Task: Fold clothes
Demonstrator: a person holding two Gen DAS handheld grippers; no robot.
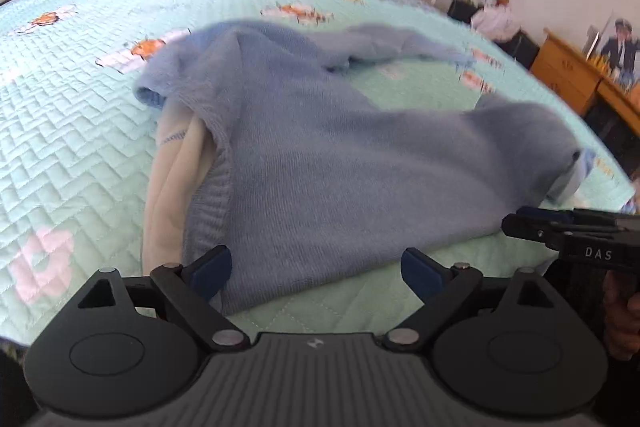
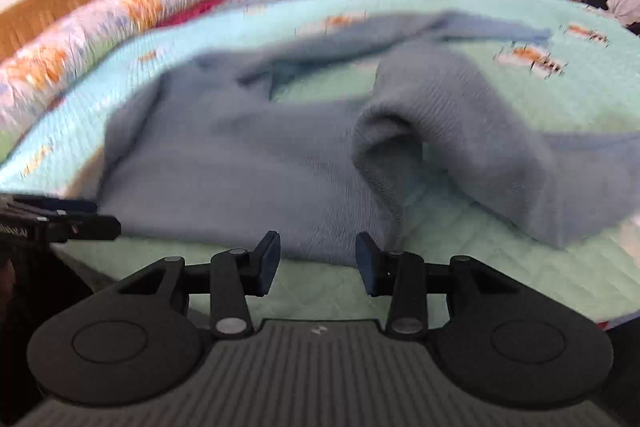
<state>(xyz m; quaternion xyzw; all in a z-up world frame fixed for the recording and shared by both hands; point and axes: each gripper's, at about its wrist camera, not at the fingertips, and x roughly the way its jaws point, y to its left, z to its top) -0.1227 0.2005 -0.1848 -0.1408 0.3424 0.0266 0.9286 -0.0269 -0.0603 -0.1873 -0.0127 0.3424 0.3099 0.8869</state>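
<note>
We have a blue knit sweater (image 1: 320, 155) lying rumpled on the bed (image 1: 72, 131), spread across the quilted mint cover, hem edge nearest us. It reads as soft, light and floppy: thick fuzzy knit, no stiffness, so it'll sag and drape from whatever point we lift and won't hold a crease unless laid flat. Not slippery; the nap should grip the pads and drag a bit on the quilt. Nothing fragile, though the knit can stretch if pulled from one corner. A cream garment (image 1: 172, 179) sits partly under its left side, touching it, so we'd risk catching both layers there. One sleeve (image 2: 472, 131) is humped up and looped over on the right, another trails off toward the far side of the bed. Left tongs (image 1: 316, 273) stand wide open just above the hem, nothing between the pads. Right tongs (image 2: 318, 259) are about half open, empty too, hovering by the near edge where the hem meets the humped sleeve; right view is blurred, so we can't tell exact clearance. Our call: take it at the ribbed hem corners or shoulder seams, one per tongs, pinching one layer of the denser ribbing, and lift evenly to flatten before folding sleeves in.
</note>
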